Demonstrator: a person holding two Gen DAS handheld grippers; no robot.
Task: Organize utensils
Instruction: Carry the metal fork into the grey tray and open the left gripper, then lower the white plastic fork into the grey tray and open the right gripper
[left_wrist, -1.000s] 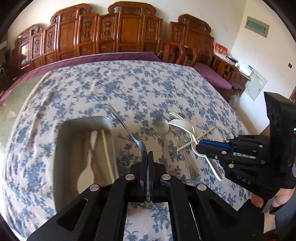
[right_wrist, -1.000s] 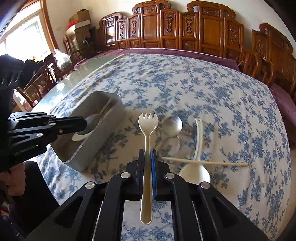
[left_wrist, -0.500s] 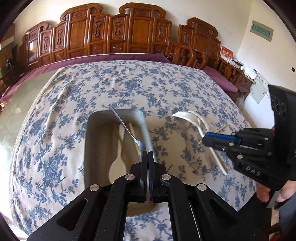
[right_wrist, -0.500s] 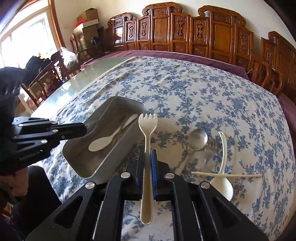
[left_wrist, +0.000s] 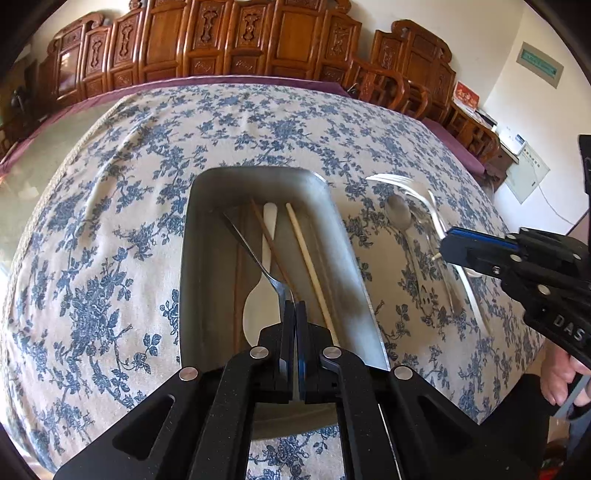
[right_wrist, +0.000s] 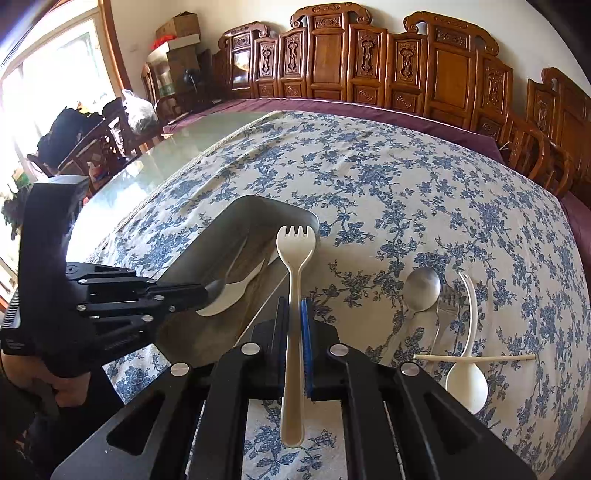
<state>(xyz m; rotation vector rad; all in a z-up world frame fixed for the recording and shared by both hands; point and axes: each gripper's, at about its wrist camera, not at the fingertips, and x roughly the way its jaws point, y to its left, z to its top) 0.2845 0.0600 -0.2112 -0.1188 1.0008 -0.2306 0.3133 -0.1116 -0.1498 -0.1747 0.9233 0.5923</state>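
A grey metal tray (left_wrist: 258, 175) lies on the flowered cloth and holds a white plastic spoon (left_wrist: 258, 310), a dark chopstick (left_wrist: 271, 245) and a pale chopstick (left_wrist: 310, 266). My left gripper (left_wrist: 294, 306) hangs low over the tray, shut on a metal spoon (left_wrist: 251, 247) whose handle points away into the tray. The right wrist view shows that gripper (right_wrist: 205, 291) from the side. My right gripper (right_wrist: 295, 306) is shut on a cream plastic fork (right_wrist: 295, 254), tines forward, by the tray's right rim.
Right of the tray on the cloth lie another metal spoon (right_wrist: 421, 288), a metal fork (right_wrist: 443, 308), a white plastic spoon (right_wrist: 467, 380) and a pale chopstick (right_wrist: 476, 357) across them. Carved wooden chairs (right_wrist: 369, 66) line the far side. A hand (left_wrist: 557, 376) holds the right gripper.
My left gripper carried the metal spoon from the cloth to over the tray and sank lower. My right gripper brought the cream fork leftwards to the tray's rim.
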